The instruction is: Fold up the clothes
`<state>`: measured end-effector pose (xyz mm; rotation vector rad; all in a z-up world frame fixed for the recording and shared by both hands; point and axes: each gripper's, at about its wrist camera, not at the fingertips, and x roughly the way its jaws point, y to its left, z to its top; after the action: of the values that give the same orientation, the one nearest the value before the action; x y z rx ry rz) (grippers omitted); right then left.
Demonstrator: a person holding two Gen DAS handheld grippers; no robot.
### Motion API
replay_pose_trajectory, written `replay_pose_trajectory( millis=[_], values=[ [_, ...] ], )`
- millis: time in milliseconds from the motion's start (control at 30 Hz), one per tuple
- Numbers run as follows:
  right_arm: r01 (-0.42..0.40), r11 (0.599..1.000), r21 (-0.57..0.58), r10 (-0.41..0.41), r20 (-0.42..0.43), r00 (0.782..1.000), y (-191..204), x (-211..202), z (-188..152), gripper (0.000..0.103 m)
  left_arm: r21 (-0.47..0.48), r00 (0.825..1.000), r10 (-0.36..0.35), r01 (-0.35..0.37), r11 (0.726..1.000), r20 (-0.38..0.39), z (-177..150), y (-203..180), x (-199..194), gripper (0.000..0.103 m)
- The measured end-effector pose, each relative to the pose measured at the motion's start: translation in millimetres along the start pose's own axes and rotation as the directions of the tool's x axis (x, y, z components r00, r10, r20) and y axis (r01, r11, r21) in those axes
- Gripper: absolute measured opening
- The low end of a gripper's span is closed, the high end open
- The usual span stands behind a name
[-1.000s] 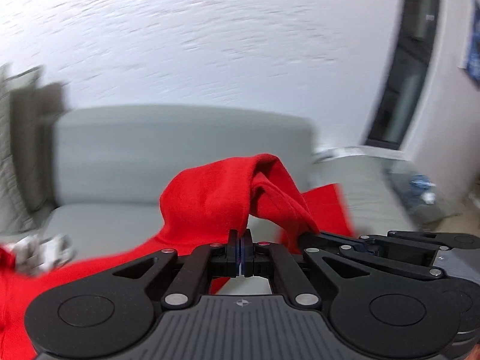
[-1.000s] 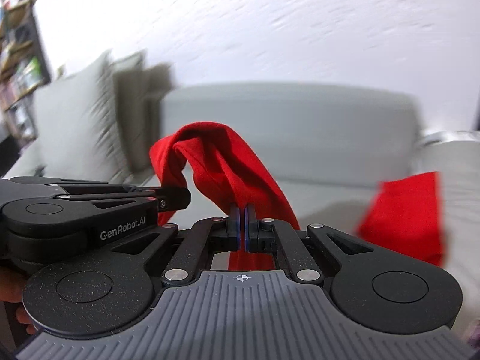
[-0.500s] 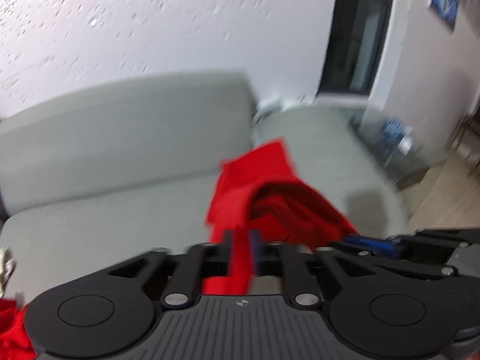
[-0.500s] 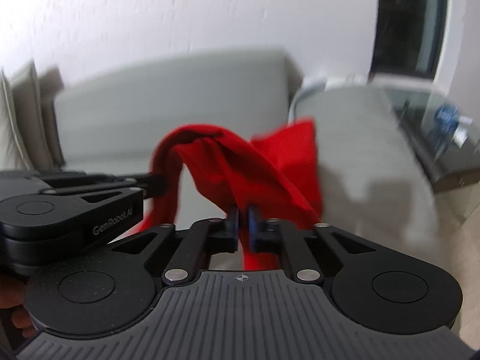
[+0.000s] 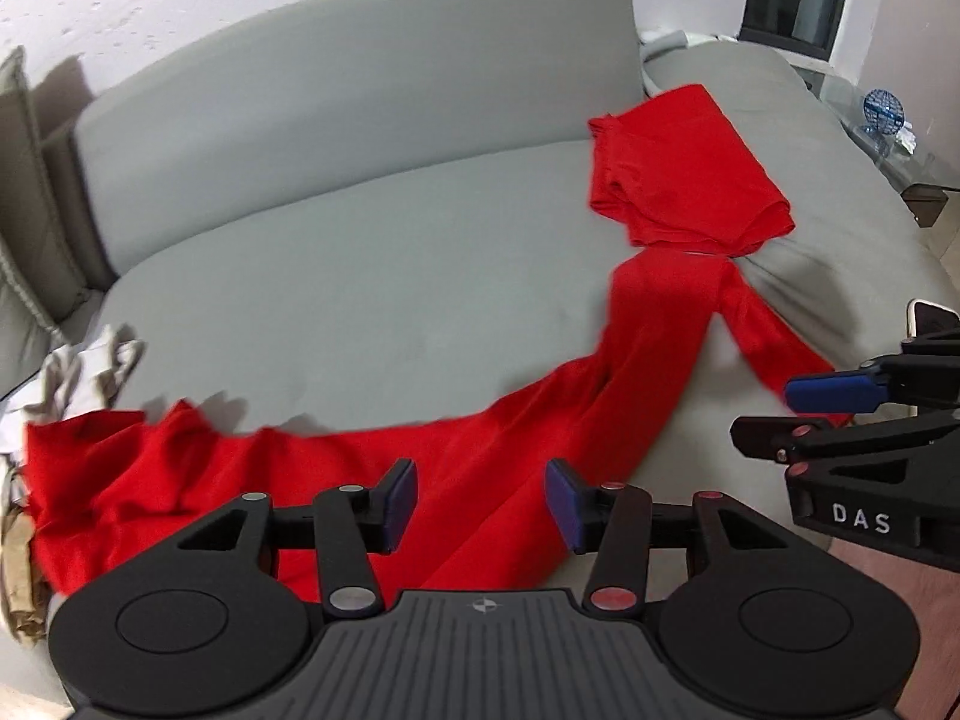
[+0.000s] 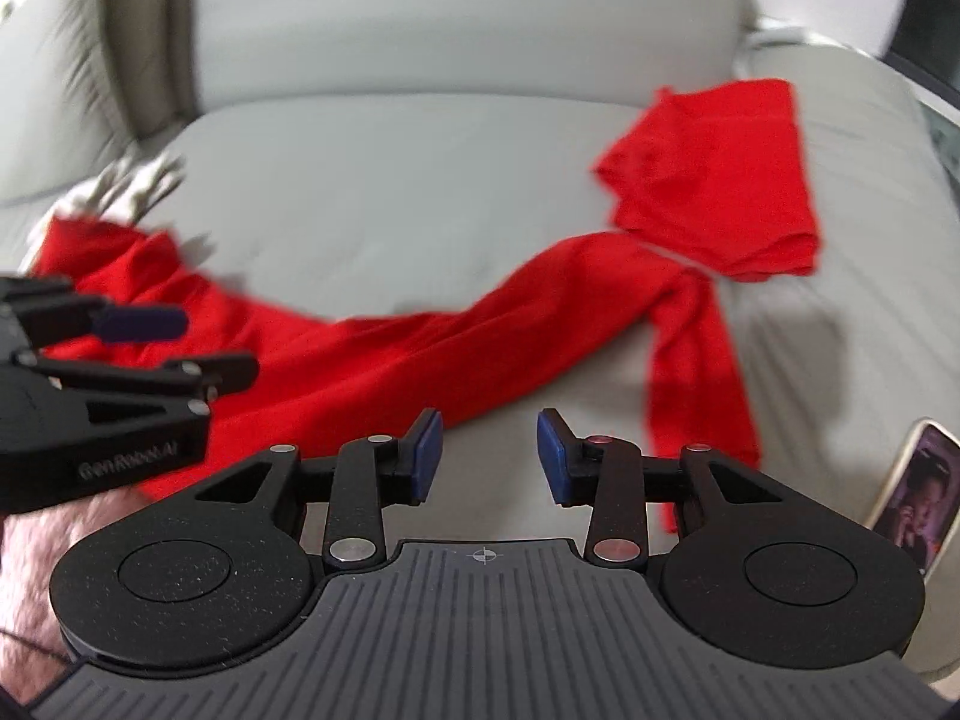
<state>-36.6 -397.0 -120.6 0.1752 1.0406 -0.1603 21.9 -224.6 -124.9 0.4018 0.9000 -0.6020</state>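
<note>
The red garment is spread in a long, loose band across the grey sofa, running from beneath the left gripper away to the far right. There it meets a folded red piece lying flat on the seat; whether the two are one item or two cannot be told. It has not been squared up, so folding is judged to be at an early stage, with the cloth merely laid out for it.

The left gripper's fingers stand apart, and nothing is pinched; red cloth is seen only behind and below the gap, lying on the seat. The right gripper is widening its jaws, and between its fingers only bare cushion shows, with the garment's edge just beyond the left finger and a hanging strip of it beyond the right one. Both grippers are held side by side at the near edge, pointed down at the seat, presumably so that a fresh hold on the near hem can be taken.

A phone is propped to the right of the right fingers, clear of the cloth. A pale crumpled cloth lies well to the left of the left fingers, touching the garment's far-left end.
</note>
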Motion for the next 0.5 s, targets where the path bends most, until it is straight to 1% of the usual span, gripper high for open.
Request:
replay_pose_trajectory(
  millis=[67, 133, 233, 300, 333, 400, 467, 500],
  values=[
    [-0.010, 0.999, -0.040, 0.010, 0.004, 1.000, 17, -1, 3, 0.044, -0.005, 1.000, 0.021, -0.021, 1.000, 0.017, -10, 13, -8, 0.047],
    [-0.024, 0.996, -0.084, 0.025, 0.008, 1.000, 34, -4, 4, 0.044, 0.008, 0.999, 0.032, -0.033, 0.999, 0.013, -20, 22, -16, 0.048],
    [-0.048, 0.989, -0.142, 0.049, 0.001, 0.999, 59, -9, 4, 0.044, 0.044, 0.997, 0.070, -0.069, 0.997, -0.026, -35, 43, -28, 0.048],
    [-0.059, 0.980, -0.191, 0.059, -0.005, 0.998, 75, -13, 6, 0.044, 0.060, 0.994, 0.097, -0.094, 0.994, -0.055, -53, 63, -36, 0.048],
    [-0.064, 0.975, -0.214, 0.063, -0.009, 0.998, 80, -15, 7, 0.045, 0.067, 0.991, 0.116, -0.112, 0.991, -0.070, -62, 80, -42, 0.048],
    [-0.070, 0.963, -0.261, 0.069, -0.013, 0.998, 90, -18, 9, 0.048, 0.075, 0.985, 0.152, -0.146, 0.986, -0.082, -66, 109, -58, 0.049],
    [-0.077, 0.947, -0.311, 0.076, -0.013, 0.997, 103, -20, 12, 0.049, 0.082, 0.979, 0.185, -0.178, 0.981, -0.090, -70, 136, -72, 0.053],
    [-0.081, 0.939, -0.333, 0.082, -0.013, 0.997, 109, -20, 14, 0.050, 0.079, 0.977, 0.194, -0.187, 0.979, -0.089, -71, 143, -74, 0.059]
  ],
)
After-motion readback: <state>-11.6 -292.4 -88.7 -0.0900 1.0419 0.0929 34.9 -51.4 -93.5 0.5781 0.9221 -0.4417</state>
